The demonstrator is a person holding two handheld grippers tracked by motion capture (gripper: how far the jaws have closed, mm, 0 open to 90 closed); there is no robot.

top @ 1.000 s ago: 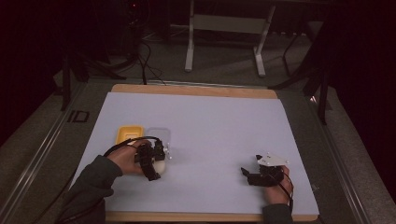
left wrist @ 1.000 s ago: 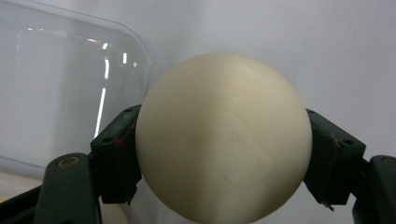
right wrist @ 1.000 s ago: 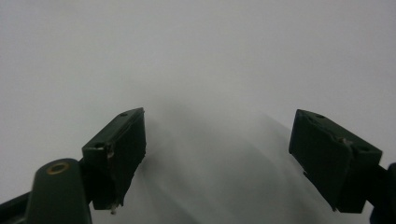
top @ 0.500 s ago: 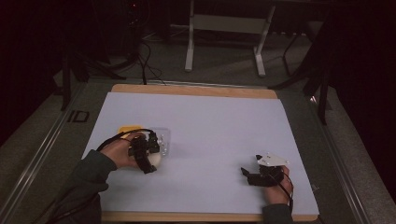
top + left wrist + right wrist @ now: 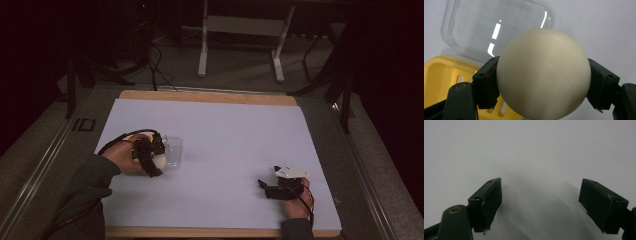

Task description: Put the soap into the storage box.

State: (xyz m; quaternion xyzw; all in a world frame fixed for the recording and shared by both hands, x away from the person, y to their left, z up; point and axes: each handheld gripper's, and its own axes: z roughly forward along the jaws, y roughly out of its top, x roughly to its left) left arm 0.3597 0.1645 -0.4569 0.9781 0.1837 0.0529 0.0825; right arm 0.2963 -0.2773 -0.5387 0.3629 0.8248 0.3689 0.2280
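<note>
My left gripper [image 5: 541,82] is clamped on a cream ball [image 5: 544,75], one jaw on each side at about its widest line. In the high view the ball [image 5: 159,161] sits at the left side of the worktop [image 5: 235,135], held just above or at the edge of a clear tub [image 5: 172,152], with a yellow tray [image 5: 131,137] peeking out behind my hand. From the left gripper view the clear tub [image 5: 496,30] lies beyond the ball and the yellow tray [image 5: 441,80] is off to the lower left, so the ball is not yet inside either; I can't tell if it touches anything below.

Handling guess: smooth, matte, rigid, probably light. A round, slick surface means it can squirt out if the pads sit above or below the middle, so grip on the equator, firm but steady. No sign of denting under the jaws, so likely not fragile. It'll roll if set on bare worktop; better released into a walled thing.

My right gripper [image 5: 274,189] rests near the front right of the worktop, jaws apart, holding nothing.
</note>
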